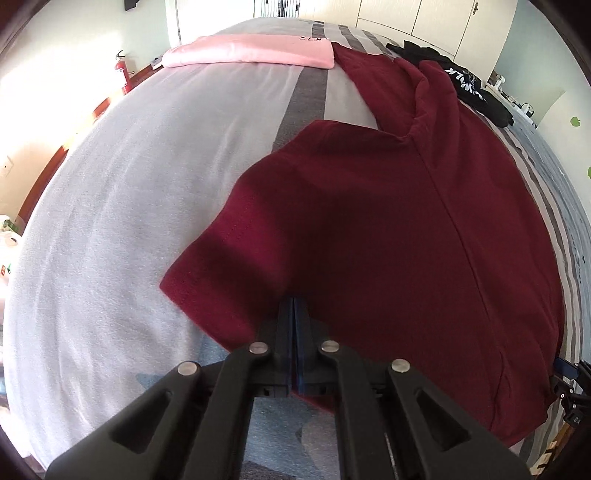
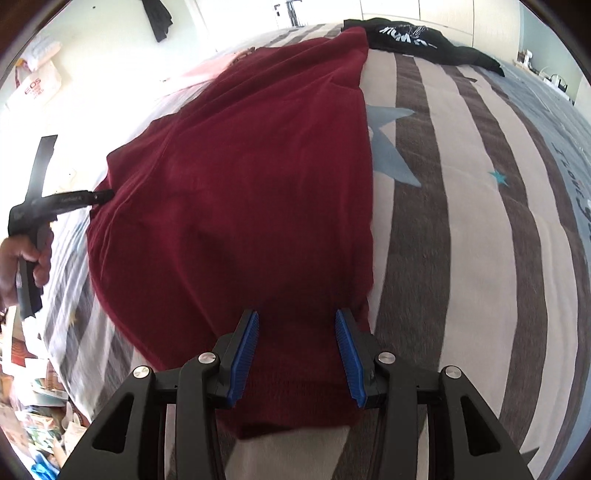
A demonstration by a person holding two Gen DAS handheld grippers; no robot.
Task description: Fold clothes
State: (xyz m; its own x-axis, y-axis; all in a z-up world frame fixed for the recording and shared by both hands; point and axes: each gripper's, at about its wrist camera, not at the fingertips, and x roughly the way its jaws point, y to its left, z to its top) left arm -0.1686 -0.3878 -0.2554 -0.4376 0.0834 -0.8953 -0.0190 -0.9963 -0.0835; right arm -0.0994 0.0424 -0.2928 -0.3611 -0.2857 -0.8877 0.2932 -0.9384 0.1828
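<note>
A striped bed fills a sunlit room with pale cupboards.

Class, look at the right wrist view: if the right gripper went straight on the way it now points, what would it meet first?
Most likely the maroon shirt: the right gripper points steeply down with the cloth showing between its open jaws. Depth is unclear.

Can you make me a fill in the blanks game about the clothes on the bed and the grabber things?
1. The big shirt spread on the bed is dark ____.
2. The folded shirt lying at the far end is ____.
3. The left gripper has its jaws ____.
4. The black garment has ____ lettering on it.

Missing words: red; pink; shut; white
</note>
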